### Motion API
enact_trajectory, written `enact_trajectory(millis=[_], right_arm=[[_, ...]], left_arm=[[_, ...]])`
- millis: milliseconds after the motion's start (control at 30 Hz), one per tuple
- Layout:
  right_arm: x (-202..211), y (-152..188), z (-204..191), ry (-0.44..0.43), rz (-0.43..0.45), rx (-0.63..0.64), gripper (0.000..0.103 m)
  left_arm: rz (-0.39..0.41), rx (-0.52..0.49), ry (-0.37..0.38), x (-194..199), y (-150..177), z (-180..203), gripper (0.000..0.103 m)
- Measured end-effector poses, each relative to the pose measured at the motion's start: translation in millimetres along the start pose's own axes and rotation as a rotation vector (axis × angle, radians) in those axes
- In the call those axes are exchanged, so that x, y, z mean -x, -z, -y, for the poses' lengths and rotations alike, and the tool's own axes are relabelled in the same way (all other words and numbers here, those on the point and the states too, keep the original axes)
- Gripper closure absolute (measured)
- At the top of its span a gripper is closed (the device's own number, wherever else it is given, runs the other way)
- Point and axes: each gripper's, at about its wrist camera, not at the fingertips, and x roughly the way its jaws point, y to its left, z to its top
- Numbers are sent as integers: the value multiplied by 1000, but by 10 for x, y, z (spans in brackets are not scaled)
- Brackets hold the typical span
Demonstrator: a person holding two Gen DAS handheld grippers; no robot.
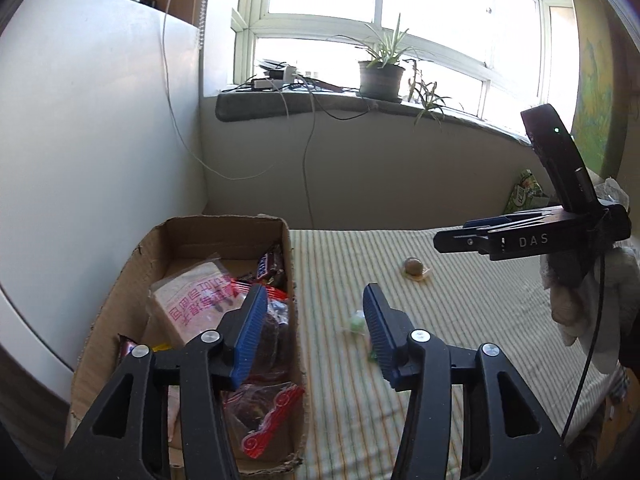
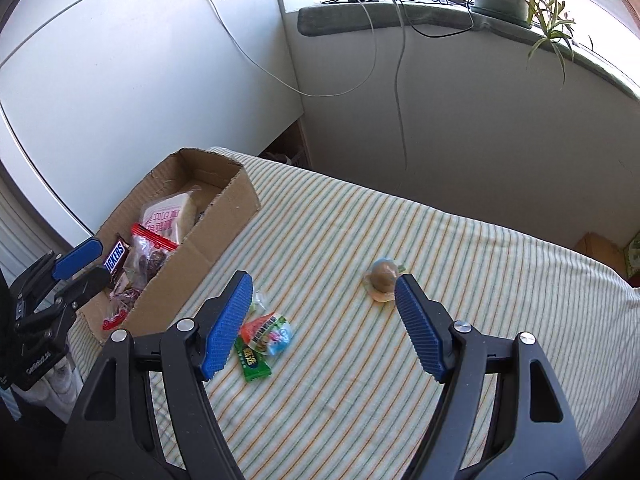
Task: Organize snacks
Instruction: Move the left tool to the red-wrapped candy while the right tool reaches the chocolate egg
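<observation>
So the cardboard box (image 2: 192, 236) sits at the left edge of the striped bed (image 2: 400, 380), right up near the white wall, and it's already holding a bunch of snacks: a Snickers bar (image 2: 117, 261), a pink packet (image 2: 168, 218) and some red-trimmed bags. Two things are left out on the cover: a green candy packet (image 2: 262, 344) and a brown round sweet (image 2: 383, 278), a bit apart. The left gripper (image 1: 316, 334) hangs over the box's right wall, fingers spread, holding nothing. The right gripper (image 2: 324, 324) is spread too, with both leftovers between its fingers. Plenty of open bed around them, so I'd guess an easy grab.
</observation>
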Motion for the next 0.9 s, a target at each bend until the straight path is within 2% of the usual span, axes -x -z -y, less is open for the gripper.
enact_trajectory(millis=[100,200,333,567,600,667,733,900], right_arm=[[-52,14,110,24,7,2,27],[-134,30,226,24,1,-1,27],[-287,66,351,65,-4,20,27],[-598,109,415,83,-44,81,27],[-636,111,417,81,-49,83,28],[-710,111,417,71,-63,90,38],[-770,110,410,69,-69,99,42],[-902,84,334,68,-84,133,47]], left_arm=[[-28,-38,44,-102,10,231,51],[-88,-58,82,-282,60,412,51],[-167,-66,111,-558,119,540,51],[-251,-62,110,-839,213,587,51],[-260,-62,111,-864,230,588,51],[-277,-66,112,-914,251,602,51],[-286,-65,113,-959,250,617,51],[-296,-66,107,-1055,218,638,52]])
